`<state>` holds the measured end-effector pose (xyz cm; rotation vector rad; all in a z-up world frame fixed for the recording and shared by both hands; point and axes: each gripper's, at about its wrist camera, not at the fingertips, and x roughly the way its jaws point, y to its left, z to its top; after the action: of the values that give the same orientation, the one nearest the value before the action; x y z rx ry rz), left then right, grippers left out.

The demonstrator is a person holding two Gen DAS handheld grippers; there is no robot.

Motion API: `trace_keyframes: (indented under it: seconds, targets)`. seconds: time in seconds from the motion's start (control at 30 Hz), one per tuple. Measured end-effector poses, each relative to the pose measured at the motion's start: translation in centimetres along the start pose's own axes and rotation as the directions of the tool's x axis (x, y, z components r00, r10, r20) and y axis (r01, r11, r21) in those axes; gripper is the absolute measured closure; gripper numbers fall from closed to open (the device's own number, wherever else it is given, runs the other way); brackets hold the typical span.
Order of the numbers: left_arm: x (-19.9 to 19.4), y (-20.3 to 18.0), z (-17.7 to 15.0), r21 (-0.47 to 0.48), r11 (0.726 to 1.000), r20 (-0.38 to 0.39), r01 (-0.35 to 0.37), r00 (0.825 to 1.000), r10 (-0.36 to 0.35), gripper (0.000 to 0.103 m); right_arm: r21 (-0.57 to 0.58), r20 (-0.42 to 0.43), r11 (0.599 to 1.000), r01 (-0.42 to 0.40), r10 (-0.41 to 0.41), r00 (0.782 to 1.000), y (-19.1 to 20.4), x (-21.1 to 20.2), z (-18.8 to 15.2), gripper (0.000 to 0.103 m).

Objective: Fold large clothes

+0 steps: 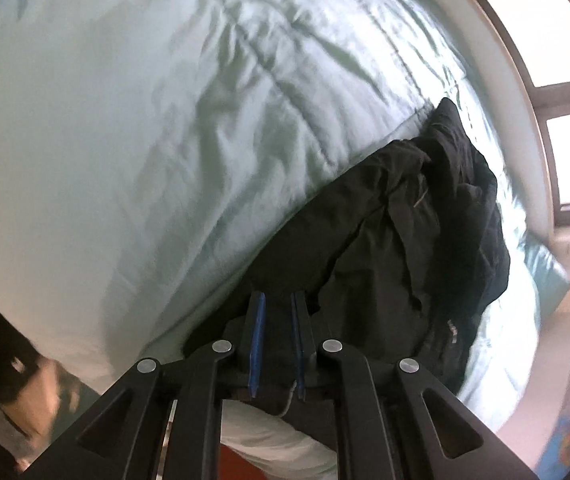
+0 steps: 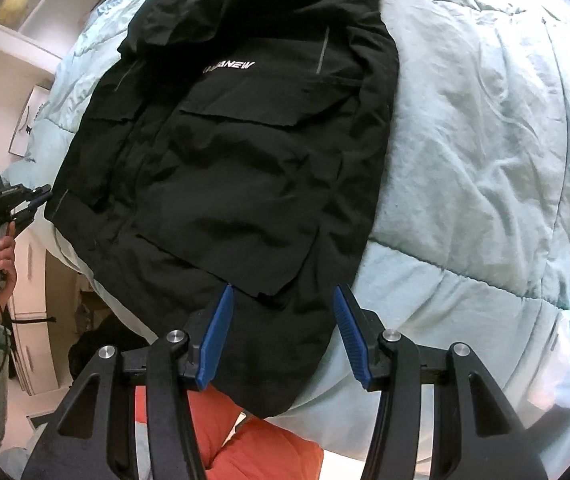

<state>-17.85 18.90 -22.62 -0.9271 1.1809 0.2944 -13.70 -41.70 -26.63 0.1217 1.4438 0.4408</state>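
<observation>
The black padded hooded jacket (image 2: 245,152) lies front-up and spread on the pale green quilted bed (image 2: 485,140), hem toward the near edge, likely so it can be folded flat. The left tool (image 1: 277,300) is nearly together at the hem corner, though a grip is unclear. The right tool (image 2: 283,294) hovers apart above the hem, seemingly ready to pinch.

bed, pale green quilt (image 2: 485,160) | bright window (image 1: 541,36) | white shelf (image 2: 33,36)

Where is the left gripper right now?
In the right wrist view the left gripper is at the far left, at the black jacket's hem corner by the bed edge. Its own view shows the jaws nearly closed over dark fabric.
</observation>
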Motion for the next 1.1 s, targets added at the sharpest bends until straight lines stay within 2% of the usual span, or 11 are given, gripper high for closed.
trace_keyframes:
  seconds: [0.1, 0.17, 0.27, 0.33, 0.47, 0.7, 0.9, 0.97, 1.0, 1.03, 1.1]
  targets:
    - [-1.0, -0.4, 0.4, 0.019, 0.999, 0.028, -0.040, 0.999, 0.040, 0.083, 0.026, -0.004, 0.999, -0.021, 0.021, 1.000, -0.5, 0.4, 0.0, 0.039]
    - [-1.1, -0.1, 0.6, 0.018, 0.999, 0.014, -0.042, 0.999, 0.042, 0.062, 0.028, -0.017, 0.998, -0.047, 0.047, 0.999, -0.7, 1.0, -0.1, 0.039]
    - [-0.6, 0.4, 0.7, 0.024, 0.998, -0.003, -0.055, 0.998, 0.055, 0.057, 0.008, -0.047, 0.999, -0.039, 0.039, 0.998, -0.4, 2.1, -0.3, 0.039]
    - [0.8, 0.8, 0.8, 0.023, 0.999, -0.059, -0.031, 0.998, 0.032, 0.057, -0.010, -0.054, 0.999, -0.034, 0.033, 0.998, 0.0, 2.4, -0.3, 0.039]
    - [3.2, 0.8, 0.7, 0.047, 0.996, -0.108, -0.080, 0.990, 0.085, 0.057, -0.003, -0.050, 1.000, -0.029, 0.029, 0.998, 0.3, 2.2, -0.5, 0.039]
    - [3.5, 0.5, 0.3, 0.122, 0.991, -0.103, -0.063, 0.992, 0.076, 0.059, 0.153, -0.054, 0.985, -0.084, 0.093, 0.994, -1.5, 1.9, -1.4, 0.039]
    - [4.7, 0.2, 0.8, 0.215, 0.977, -0.193, -0.010, 0.980, 0.053, 0.058, 0.303, -0.084, 0.947, -0.110, 0.142, 0.986, -2.5, 3.7, -3.9, 0.039]
    - [5.3, 0.0, 1.0, 0.225, 0.974, -0.224, 0.015, 0.974, 0.036, 0.062, 0.318, -0.071, 0.942, -0.102, 0.131, 0.989, -1.8, 3.8, -4.0, 0.058]
    - [5.1, -0.3, 1.1, 0.232, 0.971, -0.239, 0.054, 0.971, 0.003, 0.072, 0.292, -0.051, 0.953, -0.079, 0.098, 0.994, -0.9, 3.1, -3.9, 0.069]
    - [4.7, -0.7, 1.2, 0.235, 0.966, -0.257, 0.108, 0.965, -0.046, 0.089, 0.271, -0.036, 0.960, -0.066, 0.078, 0.996, -0.2, 2.5, -3.8, 0.074]
    - [2.9, -1.7, 1.3, 0.242, 0.944, -0.267, 0.226, 0.950, -0.159, 0.091, 0.217, 0.028, 0.972, -0.087, 0.083, 0.996, 1.8, 0.3, -3.2, 0.080]
